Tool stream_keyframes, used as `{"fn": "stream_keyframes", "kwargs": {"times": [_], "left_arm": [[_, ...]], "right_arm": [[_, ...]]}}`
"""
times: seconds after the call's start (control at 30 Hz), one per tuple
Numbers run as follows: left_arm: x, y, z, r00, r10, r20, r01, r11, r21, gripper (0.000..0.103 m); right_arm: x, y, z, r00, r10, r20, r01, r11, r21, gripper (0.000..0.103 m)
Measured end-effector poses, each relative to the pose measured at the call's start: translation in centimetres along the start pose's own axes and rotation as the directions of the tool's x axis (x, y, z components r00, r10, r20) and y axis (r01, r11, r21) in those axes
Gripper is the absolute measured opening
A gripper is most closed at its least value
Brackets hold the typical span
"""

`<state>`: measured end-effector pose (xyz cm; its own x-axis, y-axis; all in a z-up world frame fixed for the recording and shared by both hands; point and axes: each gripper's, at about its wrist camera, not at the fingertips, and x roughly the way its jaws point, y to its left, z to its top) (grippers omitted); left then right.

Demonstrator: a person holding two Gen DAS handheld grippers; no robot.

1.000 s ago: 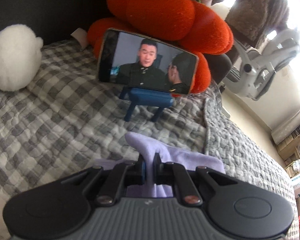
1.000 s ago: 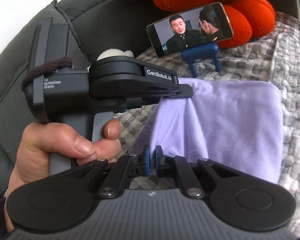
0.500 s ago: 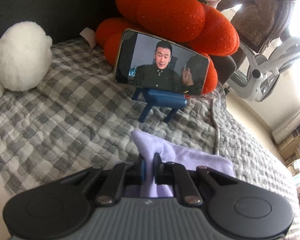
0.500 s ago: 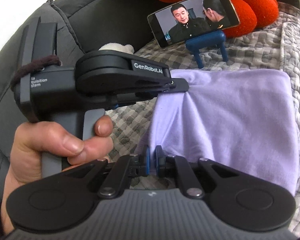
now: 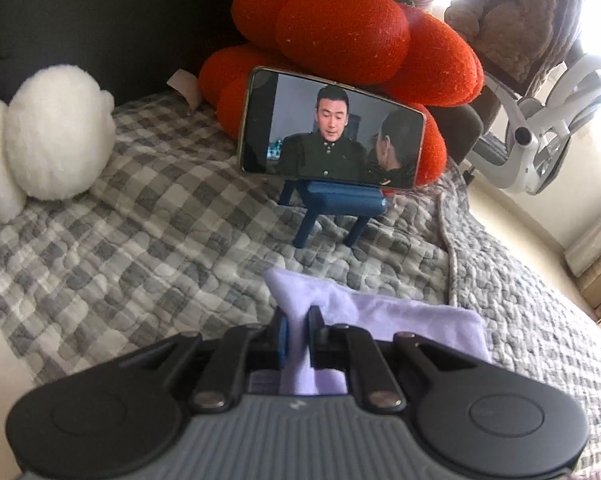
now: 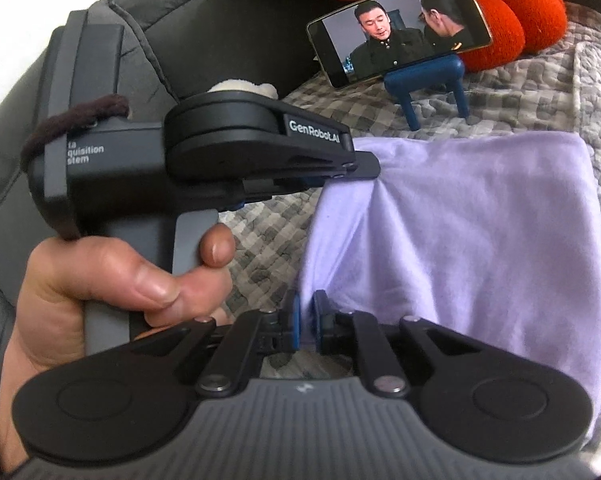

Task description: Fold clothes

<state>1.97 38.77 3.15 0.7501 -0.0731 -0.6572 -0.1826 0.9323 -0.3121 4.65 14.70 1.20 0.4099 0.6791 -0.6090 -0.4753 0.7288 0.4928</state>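
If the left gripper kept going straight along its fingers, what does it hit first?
Past the lilac cloth pinched in the left gripper, probably the checked quilt, just short of the blue phone stand. Depth is unclear.

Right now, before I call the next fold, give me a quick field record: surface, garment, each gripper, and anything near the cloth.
surface: grey checked quilt
garment: lilac cloth, lying on the quilt, one edge lifted
left gripper: shut on the cloth's far corner
right gripper: jaws have just been opening, the cloth's near edge between them, grip on it unclear
nearby: phone on blue stand beyond the cloth, apart from it; orange cushion behind; white plush off to the side
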Motion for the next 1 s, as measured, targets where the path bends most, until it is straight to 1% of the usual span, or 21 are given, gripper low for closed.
{"fn": "stream_keyframes", "kwargs": {"times": [0.1,0.13,0.17,0.2,0.23,0.27,0.33,0.37,0.43,0.57,0.63,0.7,0.77,0.8,0.83,0.87,0.9,0.93,1.0], "left_arm": [[-0.2,0.0,0.1,1.0,0.006,0.004,-0.006,1.0,-0.002,0.009],[-0.3,0.1,0.1,1.0,0.011,0.004,-0.011,1.0,-0.007,0.011],[-0.5,0.2,0.1,1.0,0.018,0.006,-0.018,1.0,-0.012,0.013],[-0.7,0.3,0.1,1.0,0.029,0.011,-0.029,0.999,-0.02,0.014],[-0.9,0.5,0.1,0.999,0.042,0.017,-0.041,0.999,-0.03,0.014],[-1.2,0.7,0.1,0.998,0.054,0.022,-0.053,0.998,-0.04,0.015],[-1.6,1.1,0.1,0.996,0.08,0.032,-0.078,0.995,-0.06,0.015],[-1.9,1.2,0.0,0.995,0.093,0.037,-0.09,0.994,-0.066,0.014],[-2.4,0.9,-0.2,0.993,0.108,0.048,-0.106,0.993,-0.054,0.014],[-3.9,0.8,-1.0,0.992,0.106,0.062,-0.103,0.993,-0.061,0.014],[-4.6,0.9,-1.8,0.994,0.09,0.057,-0.086,0.994,-0.074,0.014],[-5.1,0.8,-2.7,0.997,0.062,0.043,-0.058,0.995,-0.075,0.014],[-5.6,0.8,-3.6,0.999,0.029,0.034,-0.026,0.996,-0.088,0.015],[-5.9,0.9,-4.0,0.999,0.013,0.031,-0.01,0.995,-0.1,0.015],[-6.2,1.0,-4.4,1.0,0.001,0.026,0.002,0.994,-0.113,0.02],[-6.4,1.0,-4.6,1.0,-0.005,0.02,0.008,0.993,-0.119,0.028],[-6.6,1.0,-4.9,1.0,-0.012,0.013,0.014,0.992,-0.125,0.03],[-6.7,1.0,-5.1,1.0,-0.015,0.005,0.015,0.992,-0.123,0.032],[-6.6,0.2,-5.6,1.0,0.016,-0.016,-0.017,0.997,-0.072,0.031]], "right_arm": [[0.1,-0.5,-0.3,1.0,0.026,0.006,-0.026,0.999,0.038,0.016],[0.0,-0.6,-0.3,0.999,0.033,0.003,-0.033,0.998,0.05,0.017],[-0.1,-0.7,-0.3,0.999,0.041,0.0,-0.041,0.997,0.061,0.024],[-0.6,-0.7,-0.2,0.998,0.058,0.004,-0.058,0.996,0.065,0.03],[-1.0,-0.7,-0.1,0.997,0.074,0.008,-0.074,0.995,0.07,0.046],[-1.4,-0.8,0.0,0.996,0.09,0.012,-0.09,0.993,0.074,0.057],[-2.2,-0.6,0.1,0.993,0.121,0.016,-0.122,0.989,0.078,0.066],[-2.6,-0.6,0.1,0.991,0.136,0.015,-0.137,0.987,0.081,0.069],[-3.1,-0.6,0.1,0.989,0.145,0.008,-0.146,0.985,0.088,0.069],[-5.3,-1.5,1.1,0.999,0.024,0.028,-0.026,0.998,0.063,0.069],[-6.4,-2.8,2.0,0.999,-0.032,0.039,0.028,0.995,0.091,0.069],[-7.7,-4.2,2.7,0.997,-0.061,0.055,0.054,0.99,0.131,0.068],[-8.5,-5.1,3.0,0.995,-0.086,0.056,0.078,0.989,0.129,0.055],[-8.8,-5.3,3.1,0.994,-0.1,0.053,0.093,0.988,0.121,0.054],[-8.9,-5.3,3.1,0.993,-0.114,0.042,0.11,0.989,0.101,0.052],[-9.0,-5.3,3.1,0.991,-0.128,0.031,0.125,0.989,0.08,0.051],[-9.0,-5.2,3.0,0.99,-0.138,0.018,0.137,0.989,0.059,0.05],[-8.9,-5.0,2.9,0.989,-0.148,0.007,0.148,0.988,0.038,0.049],[-8.6,-5.0,2.7,0.987,-0.16,-0.014,0.161,0.987,0.01,0.045]]}}
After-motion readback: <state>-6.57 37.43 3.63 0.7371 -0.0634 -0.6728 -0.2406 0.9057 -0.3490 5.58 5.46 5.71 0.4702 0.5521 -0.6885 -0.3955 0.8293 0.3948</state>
